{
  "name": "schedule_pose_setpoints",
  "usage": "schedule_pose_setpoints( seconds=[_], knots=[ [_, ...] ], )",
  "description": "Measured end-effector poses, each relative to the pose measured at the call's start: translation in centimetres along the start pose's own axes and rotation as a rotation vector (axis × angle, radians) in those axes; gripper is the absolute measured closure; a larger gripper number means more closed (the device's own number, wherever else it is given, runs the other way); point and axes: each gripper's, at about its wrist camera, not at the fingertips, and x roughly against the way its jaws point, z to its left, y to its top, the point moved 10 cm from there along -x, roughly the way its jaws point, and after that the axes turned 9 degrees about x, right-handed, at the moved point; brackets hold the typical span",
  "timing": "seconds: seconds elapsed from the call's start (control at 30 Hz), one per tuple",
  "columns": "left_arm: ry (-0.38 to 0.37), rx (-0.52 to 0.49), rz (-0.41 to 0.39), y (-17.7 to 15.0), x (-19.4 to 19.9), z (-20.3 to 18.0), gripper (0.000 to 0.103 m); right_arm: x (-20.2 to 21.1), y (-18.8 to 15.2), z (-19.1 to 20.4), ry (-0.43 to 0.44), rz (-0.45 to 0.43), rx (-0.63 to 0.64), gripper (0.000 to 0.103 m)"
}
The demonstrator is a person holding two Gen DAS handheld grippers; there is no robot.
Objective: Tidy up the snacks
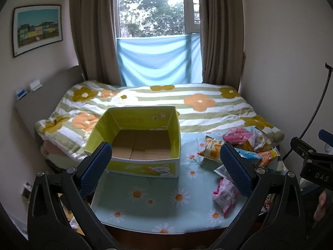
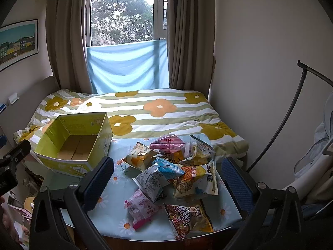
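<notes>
An open, empty yellow-green cardboard box [image 1: 143, 164] stands on the daisy-print table; it also shows in the right wrist view [image 2: 68, 166] at left. A pile of several snack bags [image 2: 172, 166] lies right of the box, with a blue-white bag [image 2: 158, 175], a pink bag [image 2: 141, 208] and a brown-yellow bag [image 2: 187, 218] nearest. In the left wrist view the pile [image 1: 249, 148] is at right. My left gripper [image 1: 164, 162] is open and empty, hovering before the box. My right gripper [image 2: 166, 179] is open and empty, above the pile.
The table [image 1: 145, 212] with its light blue daisy cloth stands against a bed with a flowered quilt [image 1: 187, 104]. A headboard [image 1: 41, 95] is at left, a wall and a black curved stand [image 2: 291, 108] at right. Clutter lies on the floor at lower left [image 2: 20, 218].
</notes>
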Motion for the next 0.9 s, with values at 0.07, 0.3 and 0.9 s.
schedule_pose_setpoints(
  seconds=[0.07,0.3,0.9],
  knots=[
    [0.003,0.002,0.000,0.05,-0.11,0.09,0.000,-0.08,0.02,0.05,0.000,0.000,0.001,0.000],
    [0.009,0.005,0.007,0.01,-0.35,0.48,0.000,-0.09,0.02,0.06,0.000,0.001,0.001,0.000],
    [0.004,0.004,0.008,-0.18,-0.38,0.51,0.000,-0.13,0.05,0.01,0.001,0.002,0.000,0.000]
  ],
)
